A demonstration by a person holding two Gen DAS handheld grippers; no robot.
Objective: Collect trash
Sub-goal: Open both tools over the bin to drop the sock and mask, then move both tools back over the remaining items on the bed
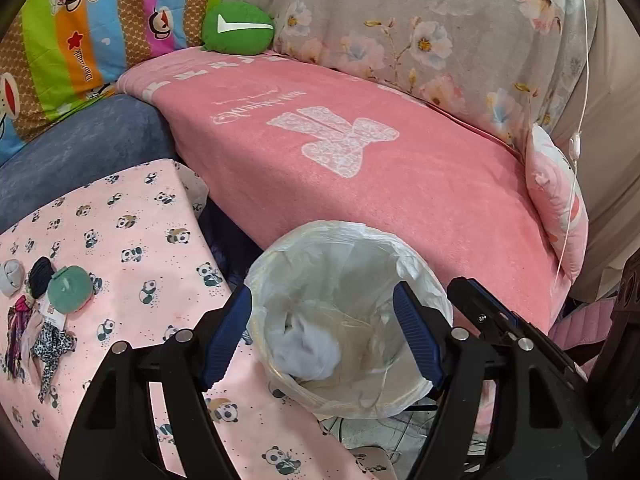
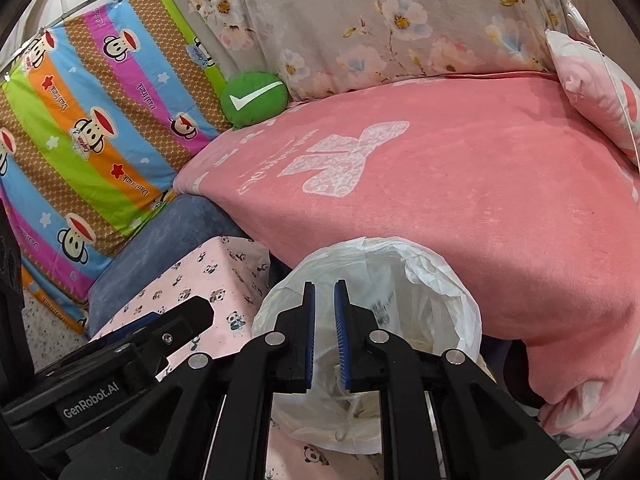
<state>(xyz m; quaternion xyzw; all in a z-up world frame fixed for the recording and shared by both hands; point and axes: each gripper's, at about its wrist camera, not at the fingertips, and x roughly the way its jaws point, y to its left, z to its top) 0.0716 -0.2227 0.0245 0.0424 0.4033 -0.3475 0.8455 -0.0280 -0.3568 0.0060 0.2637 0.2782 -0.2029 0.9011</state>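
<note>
A small trash bin lined with a clear plastic bag (image 1: 412,264) stands between the panda-cloth table and the pink sofa seat. A crumpled white tissue (image 1: 308,348) lies inside it. My left gripper (image 1: 324,336) is open and empty, its blue pads straddling the bin's mouth from above. The bin also shows in the right wrist view (image 2: 436,280). My right gripper (image 2: 325,336) hovers over the bin's near rim with its jaws nearly closed, a narrow gap between the pads and nothing held. The other gripper's body (image 2: 120,364) shows at lower left.
The table with the pink panda cloth (image 1: 132,216) carries a green round item (image 1: 70,289), a dark bundle (image 1: 42,272), a white roll (image 1: 10,278) and patterned hair ties (image 1: 50,346). A pink blanket (image 1: 360,152), green cushion (image 1: 236,28) and floral cover (image 1: 420,20) lie behind.
</note>
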